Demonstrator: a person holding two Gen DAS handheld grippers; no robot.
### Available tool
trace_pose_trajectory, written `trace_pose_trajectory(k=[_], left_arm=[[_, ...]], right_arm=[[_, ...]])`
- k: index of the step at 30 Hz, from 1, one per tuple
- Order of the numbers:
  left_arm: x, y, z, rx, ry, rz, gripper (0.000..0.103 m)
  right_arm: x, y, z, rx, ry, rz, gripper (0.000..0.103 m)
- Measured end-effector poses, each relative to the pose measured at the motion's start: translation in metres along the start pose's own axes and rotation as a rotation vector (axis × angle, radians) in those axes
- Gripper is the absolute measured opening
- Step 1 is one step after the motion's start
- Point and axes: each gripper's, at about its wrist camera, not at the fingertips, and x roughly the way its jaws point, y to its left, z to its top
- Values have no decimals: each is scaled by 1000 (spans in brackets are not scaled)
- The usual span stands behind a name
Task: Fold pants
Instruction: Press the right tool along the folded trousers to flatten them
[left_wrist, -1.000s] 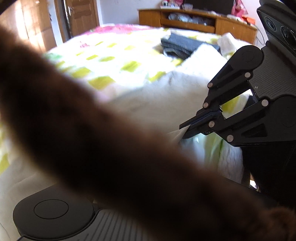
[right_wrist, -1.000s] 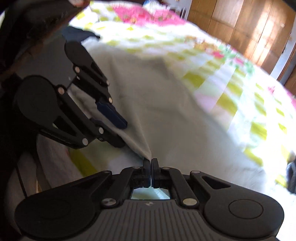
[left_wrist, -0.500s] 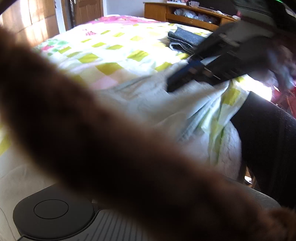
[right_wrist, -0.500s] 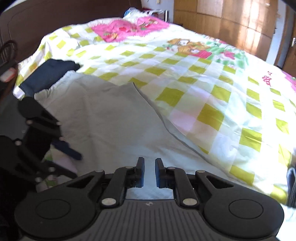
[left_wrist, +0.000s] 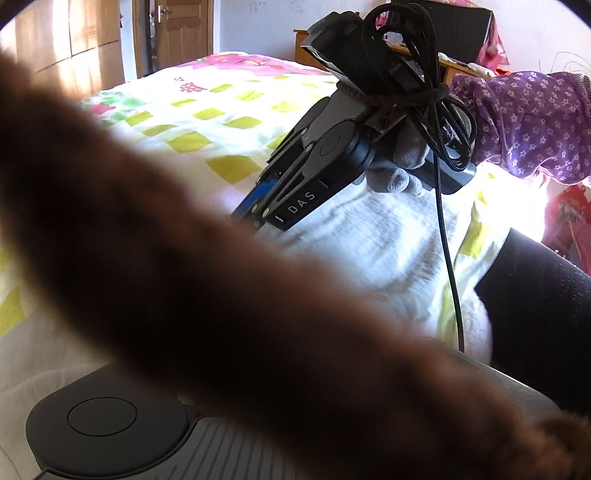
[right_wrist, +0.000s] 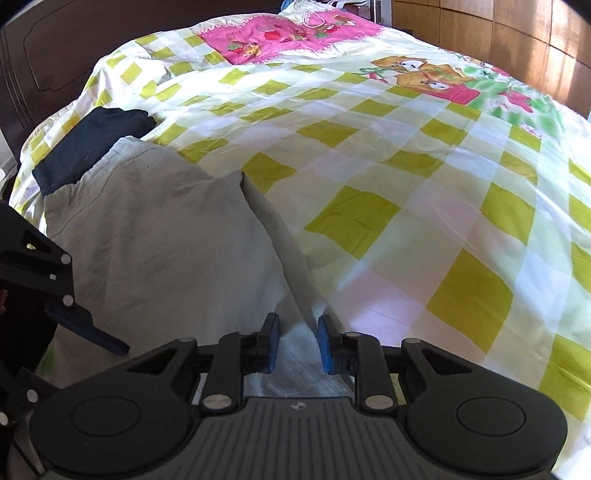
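Pale grey pants (right_wrist: 166, 240) lie doubled over on the checked quilt, also showing as white cloth (left_wrist: 369, 243) in the left wrist view. My right gripper (right_wrist: 298, 343) is open and its jaws are still opening. The pants' near edge lies under the gap, clear of the blue pads (right_wrist: 272, 343). A gloved hand (left_wrist: 399, 166) holds this right gripper (left_wrist: 255, 214) over the pants. My left gripper (right_wrist: 92, 332) is opening at the pants' left edge. Only one bare blue pad of it shows. In its own view its fingers are hidden.
A blurred brown band (left_wrist: 184, 277) crosses the left wrist view. A dark navy folded garment (right_wrist: 92, 140) lies beyond the pants near the headboard (right_wrist: 55, 55). The quilt (right_wrist: 406, 184) stretches right toward wooden wardrobes (right_wrist: 517, 37). A person's dark leg (left_wrist: 535, 295) is at the bed's edge.
The right gripper let go of the pants' corner, opened and swung away along the bed. The left gripper's pad came off the cloth. The pants now lie flat.
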Motion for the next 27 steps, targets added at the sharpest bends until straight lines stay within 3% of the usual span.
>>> trace_pose_trajectory(k=[5,8,13,19,23,27], left_arm=[[14,11,-1,-21,5,-4,38],[18,14,-3,-31,12,-9,38],[17,17,-2,-35,1,-3,42],[22,17,-2,-23,-1,19,49],[22,13,-7,6,21,33,54],[17,17,-9,-23,12,23,55]], right_arm=[[14,-7,10,11,13,103,39],[18,-9,15,25,31,91,19],[0,-20,22,107,-21,68,19],[12,-29,26,165,-31,-47,19],[-3,-25,21,148,-72,8,21],[-11,-18,20,93,-65,109,35]])
